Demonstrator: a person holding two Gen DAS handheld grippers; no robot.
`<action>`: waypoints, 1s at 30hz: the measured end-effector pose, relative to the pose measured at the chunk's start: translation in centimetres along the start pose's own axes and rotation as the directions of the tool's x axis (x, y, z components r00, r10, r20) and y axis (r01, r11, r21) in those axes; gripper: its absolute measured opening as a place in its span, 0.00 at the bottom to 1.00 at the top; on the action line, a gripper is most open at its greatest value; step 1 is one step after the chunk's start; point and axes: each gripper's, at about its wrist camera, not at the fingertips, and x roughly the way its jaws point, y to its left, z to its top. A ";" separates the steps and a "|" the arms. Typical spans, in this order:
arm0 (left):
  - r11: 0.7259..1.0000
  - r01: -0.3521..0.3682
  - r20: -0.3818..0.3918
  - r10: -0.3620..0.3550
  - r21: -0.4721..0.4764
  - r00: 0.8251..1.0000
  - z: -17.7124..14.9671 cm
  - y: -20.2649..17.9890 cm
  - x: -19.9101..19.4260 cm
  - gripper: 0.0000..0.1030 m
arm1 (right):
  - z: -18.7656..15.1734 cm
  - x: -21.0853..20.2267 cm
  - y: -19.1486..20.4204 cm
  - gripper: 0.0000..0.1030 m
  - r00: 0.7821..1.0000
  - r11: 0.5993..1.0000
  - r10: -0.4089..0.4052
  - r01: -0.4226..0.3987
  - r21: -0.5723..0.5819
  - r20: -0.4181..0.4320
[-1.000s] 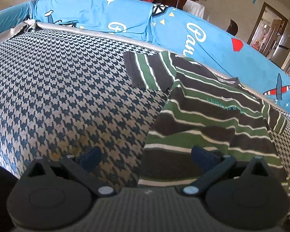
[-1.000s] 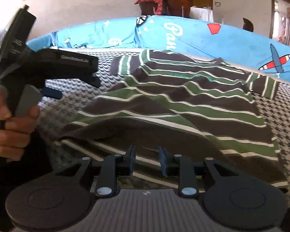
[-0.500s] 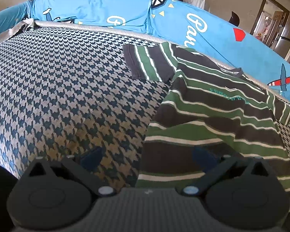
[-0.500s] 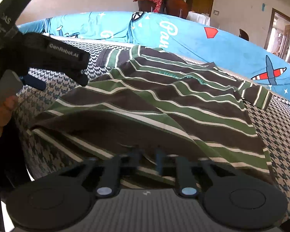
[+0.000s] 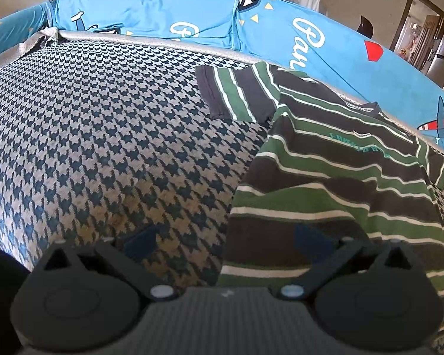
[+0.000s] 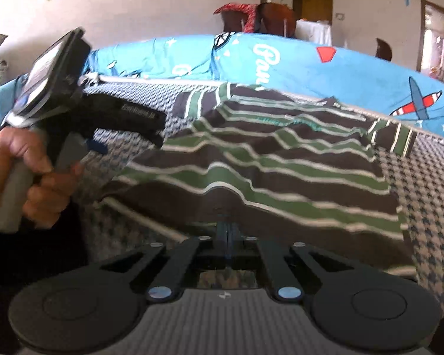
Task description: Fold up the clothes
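Your right gripper clenches the striped shirt's near hem, lifted between its fingers; your left gripper stands released, straddling the shirt's edge.

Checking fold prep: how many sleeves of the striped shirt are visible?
2. One short sleeve lies flat on the houndstooth cover at the green-and-dark striped T-shirt's far left; the other at its far right.
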 end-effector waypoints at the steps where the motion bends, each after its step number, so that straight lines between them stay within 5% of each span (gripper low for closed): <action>1: 1.000 0.000 0.000 0.000 0.003 1.000 0.0 -0.1 0.0 1.00 | -0.4 -0.2 0.0 0.03 1.000 1.000 0.005 -0.005 -0.002 -0.012; 15: 0.999 -0.013 -0.008 0.013 0.032 1.000 -0.4 -0.4 0.2 1.00 | -0.7 0.3 0.4 0.06 1.000 1.000 0.027 -0.027 -0.005 0.012; 24: 1.000 0.003 -0.022 -0.003 0.020 1.000 -0.3 -0.5 0.5 1.00 | -0.6 2.3 1.3 0.26 0.998 0.994 -0.050 0.052 -0.095 0.023; 30: 1.000 -0.008 -0.032 0.008 0.019 0.999 -0.4 -0.4 0.8 1.00 | -0.3 4.5 1.6 0.26 0.993 0.984 -0.112 0.114 -0.136 0.022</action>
